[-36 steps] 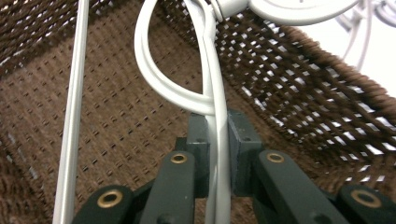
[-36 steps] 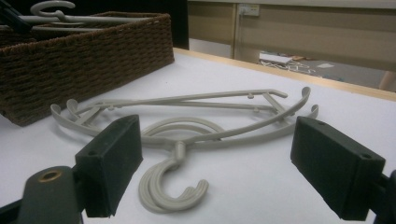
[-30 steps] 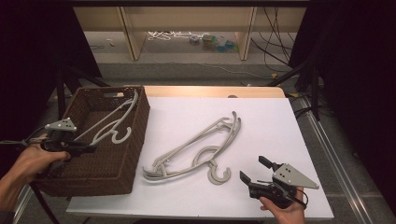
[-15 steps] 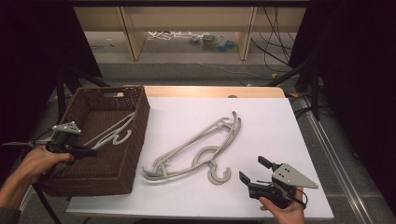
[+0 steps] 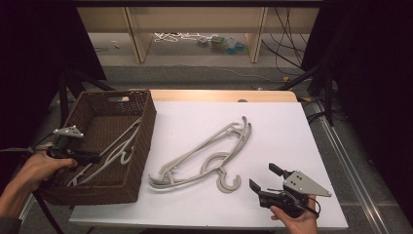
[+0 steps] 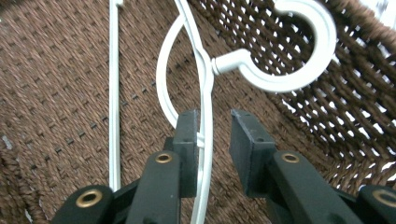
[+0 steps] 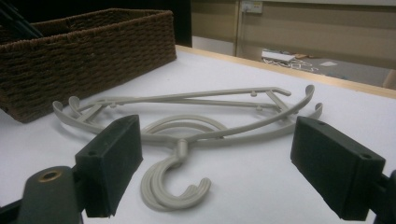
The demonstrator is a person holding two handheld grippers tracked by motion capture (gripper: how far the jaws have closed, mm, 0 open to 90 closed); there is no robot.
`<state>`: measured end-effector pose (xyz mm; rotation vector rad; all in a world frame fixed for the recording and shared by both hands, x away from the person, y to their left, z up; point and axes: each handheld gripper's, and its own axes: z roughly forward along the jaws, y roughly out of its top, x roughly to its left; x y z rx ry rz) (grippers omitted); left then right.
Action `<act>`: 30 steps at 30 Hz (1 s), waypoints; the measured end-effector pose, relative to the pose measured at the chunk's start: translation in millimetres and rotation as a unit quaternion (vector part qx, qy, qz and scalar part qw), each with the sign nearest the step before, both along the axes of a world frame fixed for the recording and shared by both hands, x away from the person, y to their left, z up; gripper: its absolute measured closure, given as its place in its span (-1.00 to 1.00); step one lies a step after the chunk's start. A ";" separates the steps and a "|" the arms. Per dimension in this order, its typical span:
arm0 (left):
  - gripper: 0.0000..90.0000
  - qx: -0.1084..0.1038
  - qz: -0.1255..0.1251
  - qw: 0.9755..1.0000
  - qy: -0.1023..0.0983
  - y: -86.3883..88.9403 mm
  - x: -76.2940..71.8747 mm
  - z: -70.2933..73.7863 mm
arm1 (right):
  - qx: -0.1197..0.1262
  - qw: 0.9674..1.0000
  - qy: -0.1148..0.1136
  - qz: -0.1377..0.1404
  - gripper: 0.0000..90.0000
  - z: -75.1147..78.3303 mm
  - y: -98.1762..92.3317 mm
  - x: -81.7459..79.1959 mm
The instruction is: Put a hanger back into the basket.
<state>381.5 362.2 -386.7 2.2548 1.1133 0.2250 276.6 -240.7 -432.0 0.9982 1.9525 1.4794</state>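
From the high view, a brown wicker basket (image 5: 109,146) sits at the left of the white counter (image 5: 272,131), placed there to collect hangers. One pale hanger (image 5: 114,148) already lies slanted inside it, and the left hand-held gripper (image 5: 95,157) hangs low over it. A stack of grey hangers (image 5: 204,158) lies on the counter just right of the basket, hooks toward the near edge. They look to be next in line, since the right hand-held gripper (image 5: 265,178) waits near them at the near right with its jaws spread.

In the left gripper view, the left hand-held gripper's jaws have just been opening. The hanger's thin neck (image 6: 205,126) runs between them, against one pad and clear of the other, so the hanger now rests on the basket's woven floor.

In the right gripper view, the wide-open jaws frame the grey stack's hooks (image 7: 175,186), lined up for a grasp there.
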 end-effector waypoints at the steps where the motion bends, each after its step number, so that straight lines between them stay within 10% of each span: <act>1: 0.56 -0.002 0.009 1.000 -0.010 -1.0 -1.1 2.1 | -0.007 1.000 0.006 -0.001 -0.61 0.7 -0.9 -0.7; 12: -0.02 -0.073 0.055 0.990 -0.105 -27.4 -17.3 30.0 | 0.007 1.000 0.001 0.002 -0.61 -0.6 0.7 0.5; 16: -0.17 -0.124 0.067 0.981 -0.134 -45.6 -28.0 41.5 | -0.001 1.000 0.000 -0.001 -0.61 0.9 -0.7 -0.2; 30: -0.38 -0.172 0.006 0.966 -0.192 -119.3 -55.9 49.0 | -0.001 1.000 0.001 0.000 -0.61 1.9 -1.2 -1.2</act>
